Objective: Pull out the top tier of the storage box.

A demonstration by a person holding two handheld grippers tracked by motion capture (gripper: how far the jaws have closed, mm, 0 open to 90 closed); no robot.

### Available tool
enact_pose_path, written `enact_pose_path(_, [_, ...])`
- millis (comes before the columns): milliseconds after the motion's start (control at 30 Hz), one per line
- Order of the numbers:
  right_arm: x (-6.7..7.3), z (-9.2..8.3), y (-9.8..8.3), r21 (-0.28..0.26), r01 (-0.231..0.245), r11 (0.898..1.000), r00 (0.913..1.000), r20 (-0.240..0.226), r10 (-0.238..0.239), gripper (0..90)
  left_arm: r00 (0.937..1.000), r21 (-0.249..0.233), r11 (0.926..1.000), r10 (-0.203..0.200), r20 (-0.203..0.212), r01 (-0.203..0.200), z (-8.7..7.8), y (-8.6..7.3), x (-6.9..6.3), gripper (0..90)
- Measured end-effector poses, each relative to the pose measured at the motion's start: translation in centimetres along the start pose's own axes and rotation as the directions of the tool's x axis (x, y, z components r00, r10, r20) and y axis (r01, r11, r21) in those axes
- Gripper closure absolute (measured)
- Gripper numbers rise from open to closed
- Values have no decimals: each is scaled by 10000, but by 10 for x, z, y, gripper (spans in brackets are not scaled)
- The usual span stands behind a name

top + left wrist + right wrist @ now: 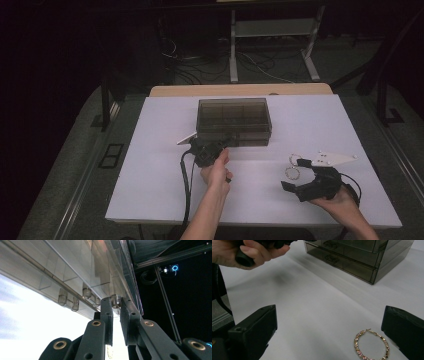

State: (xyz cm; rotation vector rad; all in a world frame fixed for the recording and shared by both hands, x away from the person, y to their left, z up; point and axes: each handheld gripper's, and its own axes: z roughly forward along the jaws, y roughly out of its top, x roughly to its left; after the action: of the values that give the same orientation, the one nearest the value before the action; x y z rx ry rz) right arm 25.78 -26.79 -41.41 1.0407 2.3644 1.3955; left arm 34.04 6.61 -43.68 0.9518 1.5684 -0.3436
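A smoky clear drawer box (pixel 234 121) stands at the middle of the white table (pixel 150 175). My left gripper (pixel 220 144) is at the box's front, low on its left side. In the left gripper view its jaws (pixel 115 305) are shut on a small clear drawer knob (pixel 115 299). My right gripper (pixel 296 175) rests open at the front right. A gold beaded hoop (pixel 372 345) lies on the table between its wide-apart jaws (pixel 330 315). From above, two hoops (pixel 292 173) lie close together beside its fingers.
The left gripper's black cable (pixel 186 180) trails to the table's front edge. Beyond the table's far wooden edge (pixel 240 90) are a metal stand and loose cables on the floor. The left hand (pixel 249 252) shows in the right gripper view, near the box (pixel 362 257).
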Motion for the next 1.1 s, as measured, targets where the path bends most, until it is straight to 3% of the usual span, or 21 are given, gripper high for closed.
enact_pose_path(433, [0, 0, 0, 22, -11, 10000, 10000, -11, 11, 0, 10000, 50, 10000, 62, 34, -62, -2, -1, 0, 794])
enact_pose_path(533, [0, 0, 0, 36, -17, 10000, 10000, -1, 17, 0, 9994, 195, 9992, 338, 25, -338, -3, -1, 0, 779])
enact_pose_path(733, [0, 1, 0, 48, 2, 10000, 10000, 0, -2, 0, 9954, 606, 9937, 953, -129, -943, -5, -1, -1, 664])
enact_pose_path(900, [0, 0, 0, 57, -7, 10000, 10000, 34, 7, 0, 9859, 961, 9823, 1645, -313, -1608, -8, -1, -2, 628])
enact_pose_path(967, [0, 1, 0, 70, 5, 10000, 10000, 31, -5, 0, 9749, 1259, 9692, 2183, -432, -2114, -9, -1, -4, 586])
enact_pose_path(1000, [0, 1, 0, 70, 5, 10000, 10000, 31, -5, 0, 9749, 1259, 9692, 2183, -432, -2114, -9, -1, -4, 587])
enact_pose_path(1033, [0, 1, -1, 68, 5, 10000, 10000, 28, -6, 0, 9689, 1384, 9614, 2448, -364, -2377, -11, 0, -6, 582])
enact_pose_path(1067, [1, 0, -1, 63, 9, 10000, 10000, 33, -9, 0, 9689, 1384, 9614, 2448, -364, -2377, -11, 0, -6, 576])
enact_pose_path(1100, [1, 0, -1, 56, 4, 10000, 10000, 40, -4, 0, 9608, 1534, 9515, 2750, -361, -2666, -12, 0, -8, 564])
